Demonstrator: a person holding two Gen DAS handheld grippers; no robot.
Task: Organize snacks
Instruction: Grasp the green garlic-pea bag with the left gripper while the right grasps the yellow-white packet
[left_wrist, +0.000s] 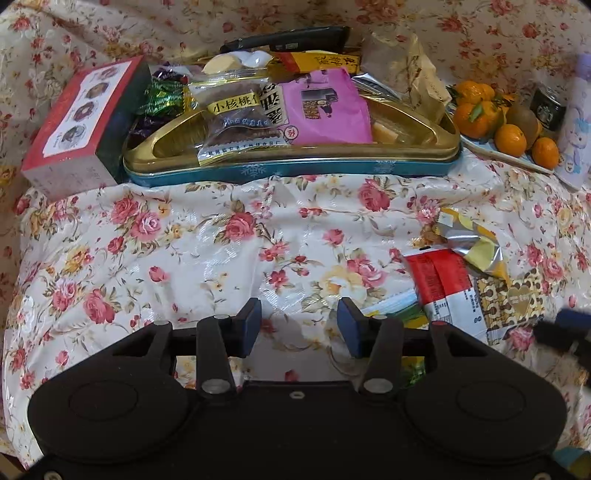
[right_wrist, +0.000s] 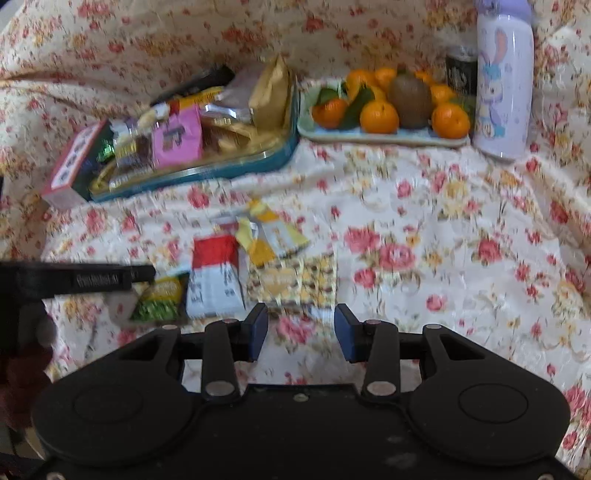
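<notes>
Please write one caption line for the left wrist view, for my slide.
Open, empty left hand-held gripper above floral tablecloth; gold-lined teal snack tin behind, loose snack packets at right.

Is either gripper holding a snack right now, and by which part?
No. The left gripper and right gripper both stand open over bare floral cloth, nothing between their pads.

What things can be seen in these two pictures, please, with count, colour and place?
Shallow tin tray: one, gold inside, teal wall; back, heaped with snack packets.
Pink packet: one; on that heap.
Cardboard box: one, red and white; left of tray.
Loose packets: several; red-white one, yellow-silver one; on cloth in front.
Plate: one, pale; right of tray, holding oranges and kiwis.
Bottle: one, lilac; far right.
Dark jar: one; behind the fruit.
Left gripper: black, jaws open, empty.
Right gripper: black, jaws open, empty.
</notes>
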